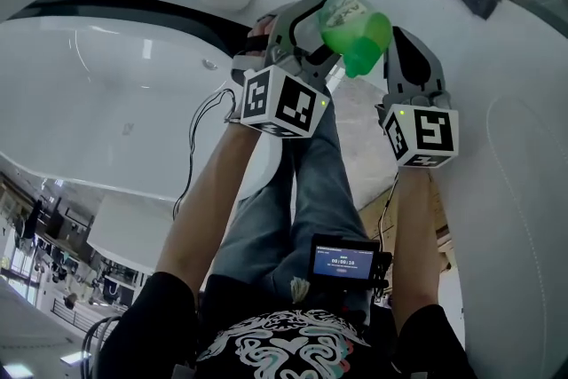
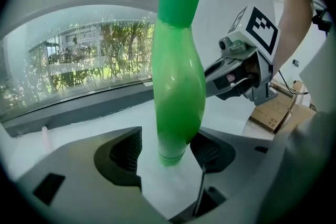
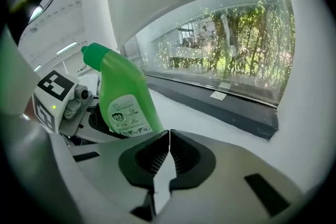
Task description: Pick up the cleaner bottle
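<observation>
The pale, curved surface (image 3: 210, 120) under the window carries the green cleaner bottle (image 2: 177, 92), which stands on its base with its cap up and its label turned toward the right gripper (image 3: 169, 144). The left gripper (image 2: 167, 152) has the bottle's lower end between its fingers (image 2: 126, 152), which are spread wide – one stands clear of the plastic, the other right against it. The right gripper's fingers (image 3: 152, 157) are pressed together on nothing, just beside the bottle.
</observation>
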Motion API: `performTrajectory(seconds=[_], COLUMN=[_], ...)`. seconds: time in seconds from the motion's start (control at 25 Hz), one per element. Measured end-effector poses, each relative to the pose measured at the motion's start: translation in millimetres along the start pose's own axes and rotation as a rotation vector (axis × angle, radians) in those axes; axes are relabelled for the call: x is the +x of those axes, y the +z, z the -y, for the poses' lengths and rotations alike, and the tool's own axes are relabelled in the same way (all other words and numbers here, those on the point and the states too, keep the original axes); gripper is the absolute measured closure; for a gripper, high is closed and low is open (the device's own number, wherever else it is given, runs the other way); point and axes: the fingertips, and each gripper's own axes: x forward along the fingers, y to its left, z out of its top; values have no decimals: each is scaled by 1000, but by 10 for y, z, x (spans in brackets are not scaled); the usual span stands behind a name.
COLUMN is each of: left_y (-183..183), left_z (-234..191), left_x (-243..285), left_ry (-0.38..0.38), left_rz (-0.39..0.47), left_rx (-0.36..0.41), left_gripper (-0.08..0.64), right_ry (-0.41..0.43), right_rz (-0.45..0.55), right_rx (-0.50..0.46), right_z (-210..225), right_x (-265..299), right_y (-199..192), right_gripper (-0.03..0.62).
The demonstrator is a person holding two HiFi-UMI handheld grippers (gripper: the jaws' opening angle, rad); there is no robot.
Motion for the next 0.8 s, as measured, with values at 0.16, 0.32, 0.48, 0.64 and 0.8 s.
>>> performTrajectory(seconds=[0.16, 0.32, 0.48, 0.64, 0.8], left_y=[52, 110, 112, 100, 105], left_z=[6, 2, -4, 5, 30], left_x=[62, 143, 213, 289, 330], left_ry=[-9, 1, 12, 5, -1], left_rz=[-3, 6, 12, 10, 13], left_rx=[3, -1, 4, 10, 13], left_gripper=[288, 287, 288, 288, 288], right_ry=[11, 16, 18, 17, 13], right_rz=[-2, 7, 14, 6, -2], right_rx=[8, 52, 73, 73, 78], right_z=[-25, 32, 71, 78, 104], right_x=[36, 39, 62, 68, 46], right_y=[31, 56, 40, -2, -36], right_gripper=[565, 564, 563, 563, 563])
